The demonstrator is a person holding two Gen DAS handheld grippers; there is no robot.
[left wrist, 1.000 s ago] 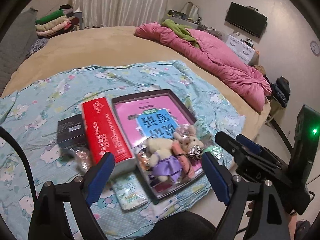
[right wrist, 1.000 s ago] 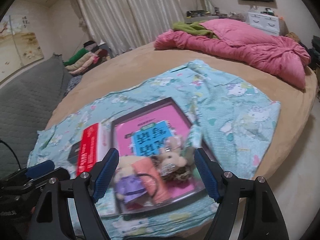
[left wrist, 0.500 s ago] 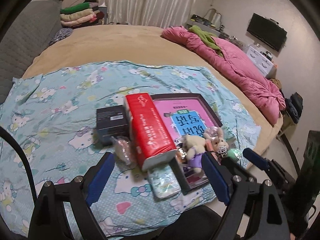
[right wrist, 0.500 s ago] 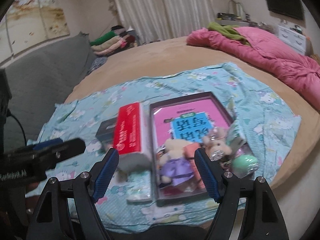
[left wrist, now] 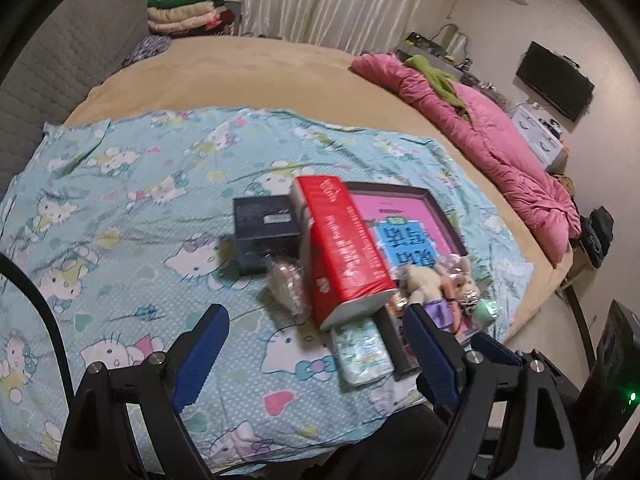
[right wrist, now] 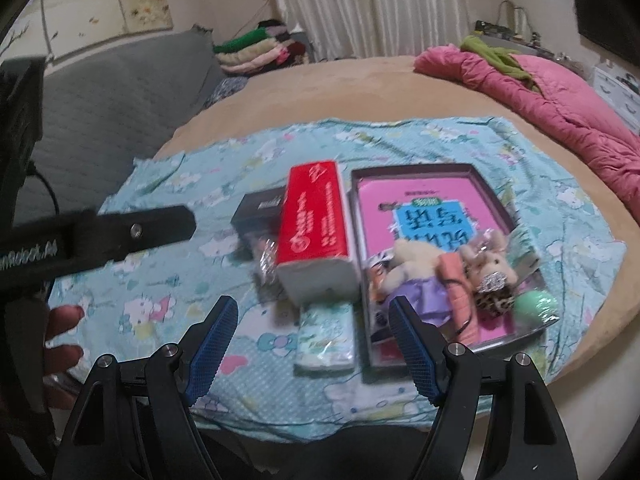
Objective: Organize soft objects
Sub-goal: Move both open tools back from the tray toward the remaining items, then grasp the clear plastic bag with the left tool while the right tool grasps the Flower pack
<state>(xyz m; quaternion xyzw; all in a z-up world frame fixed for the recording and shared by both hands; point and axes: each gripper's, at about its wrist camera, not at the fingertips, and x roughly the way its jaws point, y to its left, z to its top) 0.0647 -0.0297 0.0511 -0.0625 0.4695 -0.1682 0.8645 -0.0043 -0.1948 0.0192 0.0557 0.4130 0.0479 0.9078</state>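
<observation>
Plush toys (right wrist: 448, 276) blurred, overlapping in tray (right wrist: 416, 170)

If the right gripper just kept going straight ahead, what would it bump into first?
Probably the small tissue pack, lying centred between the open right gripper fingers, just before the red box. Depth is hard to judge.

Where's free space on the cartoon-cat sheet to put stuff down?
Bare patches: the pale-blue cartoon-cat sheet left of the small black box, and the strip beyond the dark-framed tray toward the pink quilt. Crowded: the tray's near end with plush toys, beside the red tissue pack.
</observation>
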